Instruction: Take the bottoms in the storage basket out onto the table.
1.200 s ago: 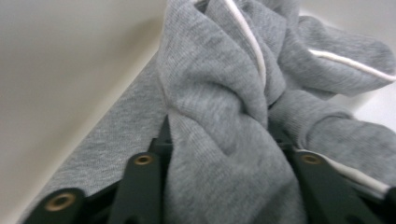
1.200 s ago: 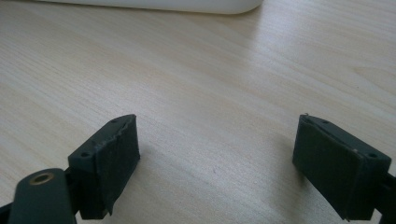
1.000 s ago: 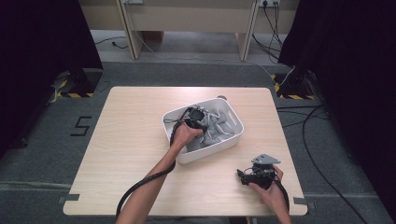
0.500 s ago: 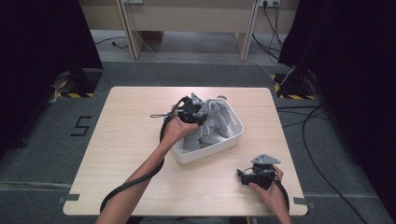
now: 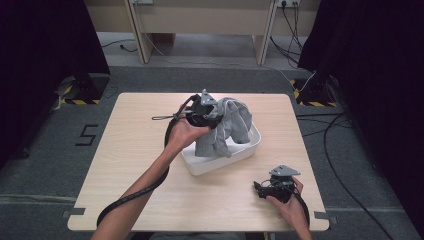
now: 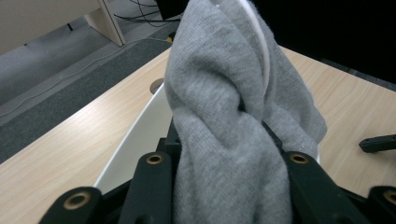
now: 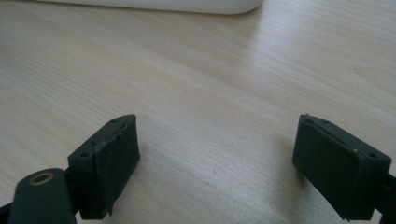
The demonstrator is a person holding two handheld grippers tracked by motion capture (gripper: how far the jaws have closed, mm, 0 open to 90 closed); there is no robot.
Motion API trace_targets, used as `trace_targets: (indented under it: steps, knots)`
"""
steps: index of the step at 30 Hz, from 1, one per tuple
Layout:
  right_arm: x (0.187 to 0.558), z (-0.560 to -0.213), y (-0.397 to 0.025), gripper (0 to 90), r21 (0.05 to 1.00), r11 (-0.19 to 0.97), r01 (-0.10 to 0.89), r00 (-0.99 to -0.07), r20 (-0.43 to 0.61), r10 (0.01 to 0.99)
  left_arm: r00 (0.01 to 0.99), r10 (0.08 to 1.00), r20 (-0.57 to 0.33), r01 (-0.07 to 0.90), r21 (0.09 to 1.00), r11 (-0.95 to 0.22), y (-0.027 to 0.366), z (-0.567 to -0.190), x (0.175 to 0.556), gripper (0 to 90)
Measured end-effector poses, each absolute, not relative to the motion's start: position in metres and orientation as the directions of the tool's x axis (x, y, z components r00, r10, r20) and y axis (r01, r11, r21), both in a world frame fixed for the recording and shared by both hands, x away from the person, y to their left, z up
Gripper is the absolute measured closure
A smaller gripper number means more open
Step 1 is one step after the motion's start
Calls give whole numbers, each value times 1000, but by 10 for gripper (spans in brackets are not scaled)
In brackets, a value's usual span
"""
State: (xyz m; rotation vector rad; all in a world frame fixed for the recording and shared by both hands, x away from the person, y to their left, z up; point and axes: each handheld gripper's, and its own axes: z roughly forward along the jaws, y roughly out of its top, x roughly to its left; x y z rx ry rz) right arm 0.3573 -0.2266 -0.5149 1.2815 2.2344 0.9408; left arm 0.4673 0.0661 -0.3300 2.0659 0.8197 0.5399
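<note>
A grey knit garment hangs above a white plastic tub near the table's middle. My left gripper is shut on its upper part and holds it lifted, with the cloth's lower end draping into the tub. In the left gripper view the garment bulges up between the two black jaws, and the tub's rim shows behind it. My right gripper rests low on the table near the front right corner. Its fingers stand wide apart over bare wood with nothing between them.
The light wooden table has bare room left of the tub and along the front. The tub's edge lies just beyond the right gripper. A black cable trails from the left hand toward the front edge. Dark curtains and floor cables surround the table.
My left gripper has risen out of the tub and shifted left, pulling the grey garment up with it. The right gripper has stayed in place.
</note>
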Motion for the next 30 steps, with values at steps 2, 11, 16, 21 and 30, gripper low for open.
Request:
trace_targets:
  steps: [2,11,16,21,30]
  knots:
    - [357,-515,-227,152,719,355,598,-502,-10,865,692,717,79,361,823,-438,70,-326,467,661]
    - [358,-515,-226,152,718,353,600,-500,-8,866,692,720,49,363,839,-406,85,-310,466,660]
    - [357,-515,-226,152,718,351,601,-498,-7,867,697,716,39,359,845,-397,91,-301,462,660]
    - [358,-515,-226,152,718,355,599,-501,-10,865,693,720,42,353,851,-389,99,-293,458,660]
    - [358,-515,-226,152,717,356,599,-501,-10,865,687,726,15,357,864,-356,122,-283,452,660]
